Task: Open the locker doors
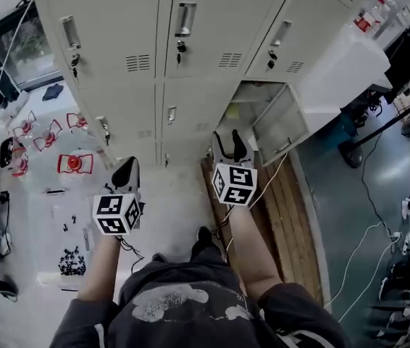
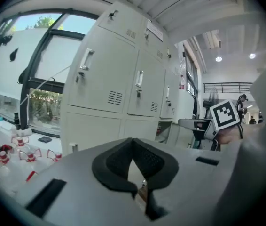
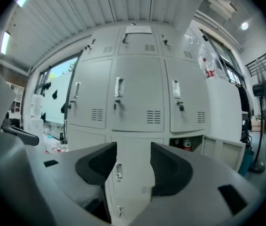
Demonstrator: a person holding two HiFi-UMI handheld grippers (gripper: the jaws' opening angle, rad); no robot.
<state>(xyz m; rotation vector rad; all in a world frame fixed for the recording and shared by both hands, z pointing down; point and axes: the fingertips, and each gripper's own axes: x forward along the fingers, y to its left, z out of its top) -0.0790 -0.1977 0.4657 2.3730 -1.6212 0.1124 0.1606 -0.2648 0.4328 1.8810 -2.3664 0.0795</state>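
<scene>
The person faces a bank of grey metal lockers (image 1: pixel 154 64) and holds both grippers out toward it, neither touching any door.

The left gripper (image 2: pixel 133 145) has its jaws closed. Its black pads (image 2: pixel 112 161) meet at the tips with nothing caught between them. It points at the left column of the lockers, next to a large window (image 2: pixel 43 69).

The right gripper (image 3: pixel 134 154) has its jaws fairly wide apart and empty. Through the gap a closed lower door (image 3: pixel 130 173) of the middle column can be seen.

In the head view, the three upper doors (image 1: pixel 212 42) are all shut, each with a metal handle (image 1: pixel 185 19) and a small vent. In the row below, the left and middle doors are also shut. The far-right lower door (image 1: pixel 281 125) is swung open to the right, exposing its compartment (image 1: pixel 245 100). The right gripper view shows a red object (image 3: pixel 187 145) inside that compartment.

A slatted wooden board (image 1: pixel 288 209) lies on the floor at the near right, just in front of the open locker. To the left, several red-and-white objects (image 1: pixel 74 163) are scattered on the pale floor. A white cable (image 1: pixel 364 245) trails across the darker floor at the far right.
</scene>
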